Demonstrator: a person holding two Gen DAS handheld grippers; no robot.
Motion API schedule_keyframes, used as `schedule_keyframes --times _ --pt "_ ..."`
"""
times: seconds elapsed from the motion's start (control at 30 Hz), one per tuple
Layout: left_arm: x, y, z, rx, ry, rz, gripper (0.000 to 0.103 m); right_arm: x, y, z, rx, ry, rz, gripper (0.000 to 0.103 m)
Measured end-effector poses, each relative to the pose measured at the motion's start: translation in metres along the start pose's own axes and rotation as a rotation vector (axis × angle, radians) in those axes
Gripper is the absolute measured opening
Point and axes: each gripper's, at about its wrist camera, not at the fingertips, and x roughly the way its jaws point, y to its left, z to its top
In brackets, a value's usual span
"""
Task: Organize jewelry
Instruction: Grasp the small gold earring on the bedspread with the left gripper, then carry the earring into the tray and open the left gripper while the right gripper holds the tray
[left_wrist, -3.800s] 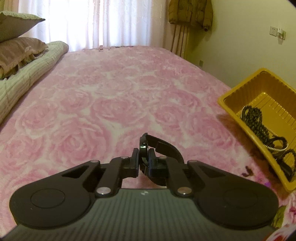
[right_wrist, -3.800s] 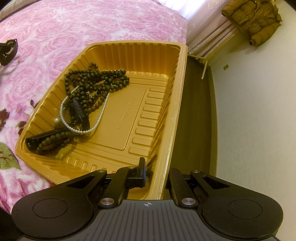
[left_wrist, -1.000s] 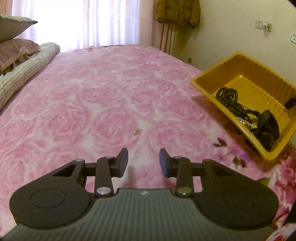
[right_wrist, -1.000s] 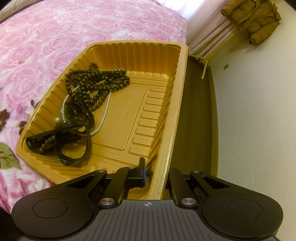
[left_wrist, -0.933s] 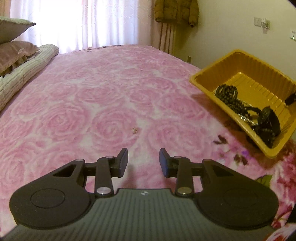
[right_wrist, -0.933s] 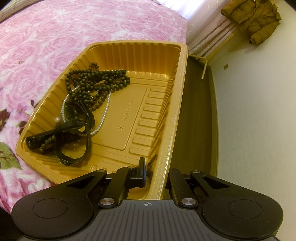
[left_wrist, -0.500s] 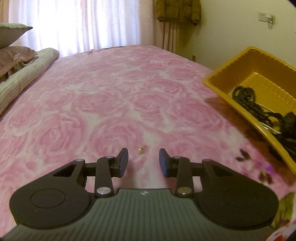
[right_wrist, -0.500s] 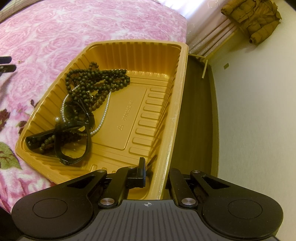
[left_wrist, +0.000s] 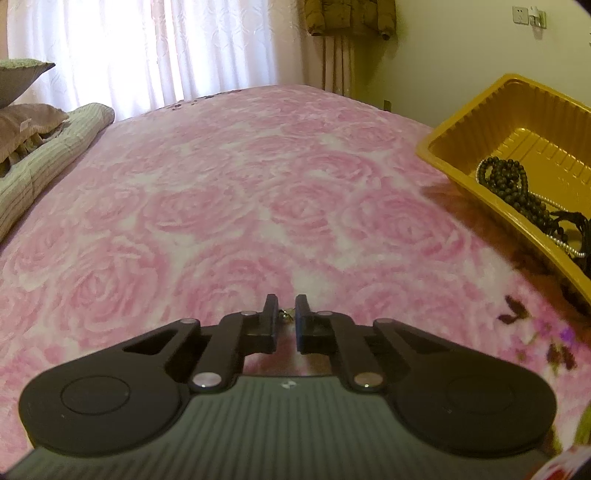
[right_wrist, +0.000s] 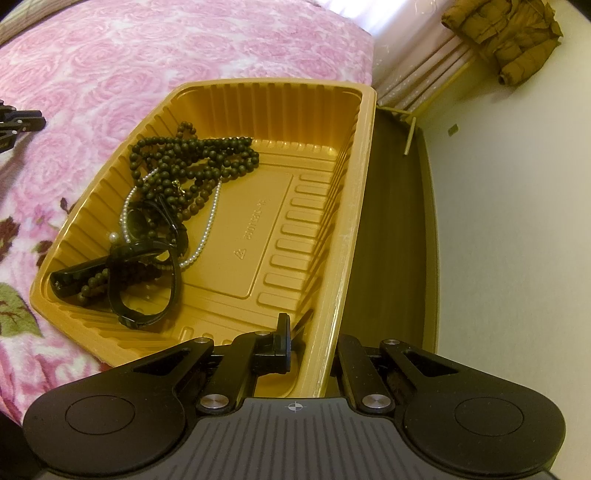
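A tiny gold trinket (left_wrist: 286, 314) lies on the pink rose bedspread (left_wrist: 229, 206). My left gripper (left_wrist: 286, 306) has its jaws closing on it, with the trinket caught between the fingertips. That gripper's tips also show at the left edge of the right wrist view (right_wrist: 18, 122). The yellow tray (right_wrist: 362, 184) holds dark wooden beads (right_wrist: 192, 155), a pearl string (right_wrist: 207, 229) and a black watch (right_wrist: 144, 288). My right gripper (right_wrist: 317, 343) is shut on the tray's near rim, one finger inside and one outside. The left wrist view shows the tray (left_wrist: 461, 177) at the right.
Pillows and a folded green blanket (left_wrist: 44, 155) lie along the bed's left side. White curtains (left_wrist: 147, 51) and a hanging jacket (left_wrist: 347, 14) are at the back. A dark wooden bed edge (right_wrist: 391, 240) and a pale wall run beside the tray.
The watch held earlier now lies in the tray. My left gripper moved up to the gold trinket and its jaws narrowed around it. The right gripper stayed still.
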Motion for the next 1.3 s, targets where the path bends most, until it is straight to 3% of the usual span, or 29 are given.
schedule_keyframes --times 0.5,0.7,1.03,1.3 --pt "-0.029 -0.014 0.014 -0.002 -0.026 -0.045 0.007 0.0 0.0 0.0 0.001 -0.002 0.003 0.005" --pt "-0.047 -0.036 0.029 0.01 -0.071 -0.134 0.007 0.0 -0.001 0.0 0.003 -0.003 0.005 0.005" --pt "-0.068 -0.107 0.058 0.108 -0.143 -0.312 0.007 0.0 0.0 0.0 0.004 -0.004 0.008 0.005" --pt "-0.064 -0.142 0.071 0.164 -0.15 -0.376 0.007 0.0 -0.001 0.0 0.002 -0.004 0.006 0.005"
